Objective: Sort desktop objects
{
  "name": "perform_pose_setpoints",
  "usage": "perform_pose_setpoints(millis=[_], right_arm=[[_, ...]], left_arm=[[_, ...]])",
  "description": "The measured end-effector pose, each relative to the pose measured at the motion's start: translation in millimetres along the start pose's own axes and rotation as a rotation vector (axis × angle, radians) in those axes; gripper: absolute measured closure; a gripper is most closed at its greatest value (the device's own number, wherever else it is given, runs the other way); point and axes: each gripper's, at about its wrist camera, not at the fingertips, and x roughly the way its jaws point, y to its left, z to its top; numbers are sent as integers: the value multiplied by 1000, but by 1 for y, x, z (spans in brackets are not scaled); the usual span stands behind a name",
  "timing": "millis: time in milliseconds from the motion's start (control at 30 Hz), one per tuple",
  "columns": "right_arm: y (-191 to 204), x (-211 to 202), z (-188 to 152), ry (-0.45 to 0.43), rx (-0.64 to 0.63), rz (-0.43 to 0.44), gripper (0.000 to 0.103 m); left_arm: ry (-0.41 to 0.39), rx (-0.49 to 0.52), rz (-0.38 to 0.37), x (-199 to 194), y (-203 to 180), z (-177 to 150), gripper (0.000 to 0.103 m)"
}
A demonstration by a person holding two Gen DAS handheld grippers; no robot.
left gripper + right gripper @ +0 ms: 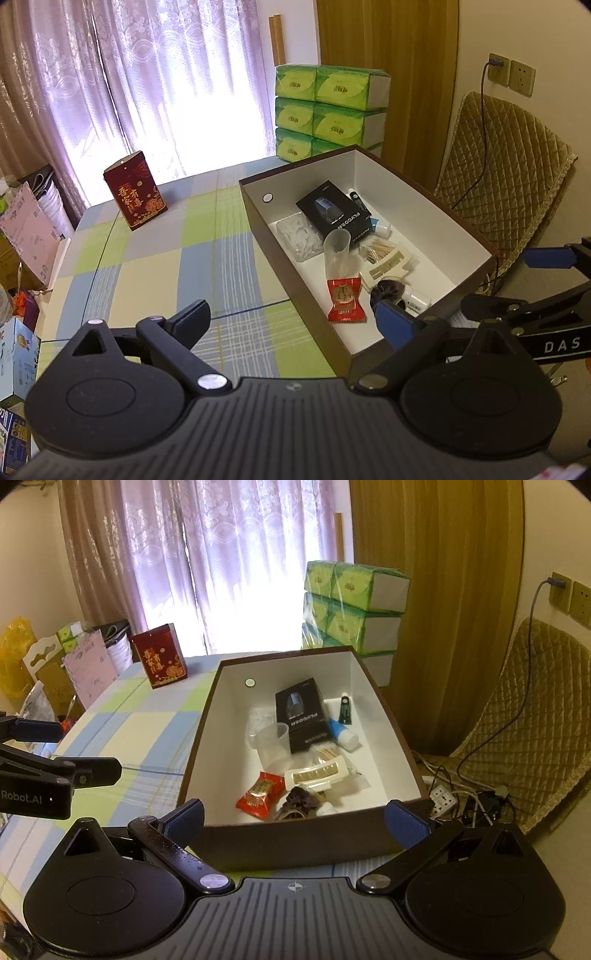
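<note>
Stacked green tissue packs (330, 110) stand beside a quilted chair (506, 195), before lilac curtains (155, 81)

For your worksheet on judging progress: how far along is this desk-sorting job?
Mostly done, it seems: the black carton, red packet, clear cup and other bits lie in the brown box. The left gripper and right gripper hold nothing. Only the red tin stands on the tablecloth.

Open left tongs (293, 321) hover beside the filled box (461, 236).
</note>
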Motion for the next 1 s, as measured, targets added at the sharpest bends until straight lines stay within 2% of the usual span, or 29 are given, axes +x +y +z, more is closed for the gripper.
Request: perform_pose_setpoints(millis=[433, 1000], right_arm=[[-2, -3, -24, 31, 17, -8, 2], [-3, 3, -34, 50, -5, 1, 2]], left_arm=[[45, -7, 14, 4, -9, -20, 8], [110, -4, 20, 18, -26, -36, 8]])
